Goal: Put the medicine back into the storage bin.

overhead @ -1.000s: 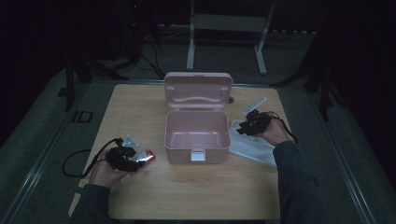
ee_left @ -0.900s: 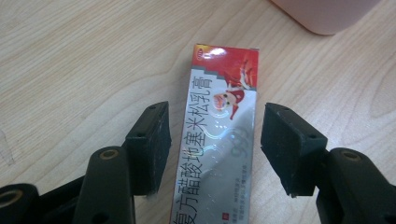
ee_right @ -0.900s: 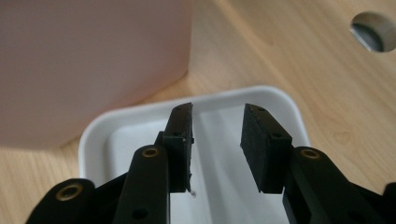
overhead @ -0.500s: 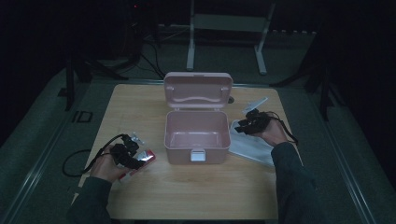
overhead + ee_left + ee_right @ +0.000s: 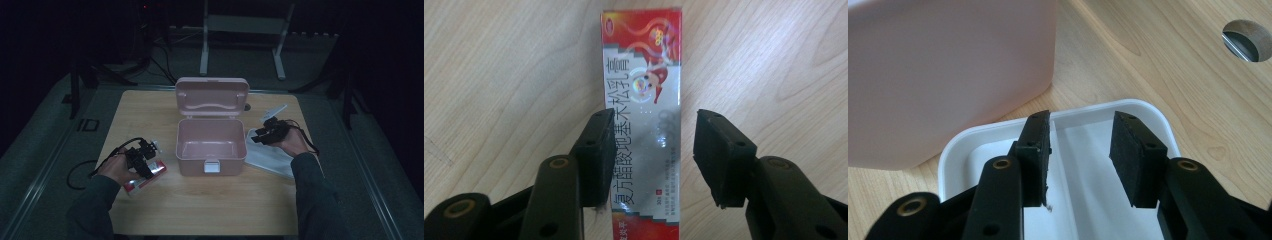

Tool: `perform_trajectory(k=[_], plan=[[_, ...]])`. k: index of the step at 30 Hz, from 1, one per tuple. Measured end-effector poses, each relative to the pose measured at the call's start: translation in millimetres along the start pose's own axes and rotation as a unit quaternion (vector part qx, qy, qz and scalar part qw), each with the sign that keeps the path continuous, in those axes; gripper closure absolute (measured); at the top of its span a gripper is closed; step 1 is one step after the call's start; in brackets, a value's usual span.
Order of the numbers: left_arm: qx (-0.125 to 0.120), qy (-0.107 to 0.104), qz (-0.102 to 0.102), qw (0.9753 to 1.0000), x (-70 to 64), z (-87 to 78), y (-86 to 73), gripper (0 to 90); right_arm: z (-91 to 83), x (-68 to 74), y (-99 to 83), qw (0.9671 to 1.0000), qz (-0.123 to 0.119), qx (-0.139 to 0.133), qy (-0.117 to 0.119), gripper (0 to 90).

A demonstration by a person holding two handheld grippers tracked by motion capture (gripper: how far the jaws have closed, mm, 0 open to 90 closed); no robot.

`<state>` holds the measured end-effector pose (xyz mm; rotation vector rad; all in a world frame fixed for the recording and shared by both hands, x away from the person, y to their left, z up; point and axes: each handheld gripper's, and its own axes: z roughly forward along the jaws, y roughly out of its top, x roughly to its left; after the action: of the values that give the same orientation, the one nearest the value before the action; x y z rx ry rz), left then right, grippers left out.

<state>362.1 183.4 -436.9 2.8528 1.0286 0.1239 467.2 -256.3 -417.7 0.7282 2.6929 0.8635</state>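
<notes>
Carton (image 5: 642,100): red and silver, Chinese print, flat on the table (image 5: 499,75).
Left gripper (image 5: 651,150): jaws apart, straddling the carton, gripping nothing.
Right gripper (image 5: 1079,160): jaws apart over a white tray (image 5: 1153,117), empty.

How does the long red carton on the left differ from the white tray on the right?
The carton is red and silver with printed writing; the tray is plain white. The carton is a long closed pack, while the tray is a shallow open dish with a dividing ridge. The carton lies apart from the pink box; the tray sits right beside it. Both lie flat on the wooden table, each between open jaws.
</notes>
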Motion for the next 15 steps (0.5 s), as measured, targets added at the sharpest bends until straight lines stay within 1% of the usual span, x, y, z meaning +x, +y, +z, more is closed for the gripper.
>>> perform_trajectory(k=[6,10,15], plan=[[0.013,0.007,0.002,0.9999,1.1,7.2,-1.9,44.4,-1.1,0.2,-0.2,1.0,0.001,0.002,0.001,59.0],[0.019,0.003,0.001,0.9998,3.0,9.8,-1.9,44.1,-0.9,0.3,0.2,1.0,0.002,0.003,0.002,58.9],[0.023,-0.006,0.002,0.9997,4.2,15.0,-0.5,45.9,0.2,0.7,0.3,1.0,0.0,0.004,0.003,58.9]])
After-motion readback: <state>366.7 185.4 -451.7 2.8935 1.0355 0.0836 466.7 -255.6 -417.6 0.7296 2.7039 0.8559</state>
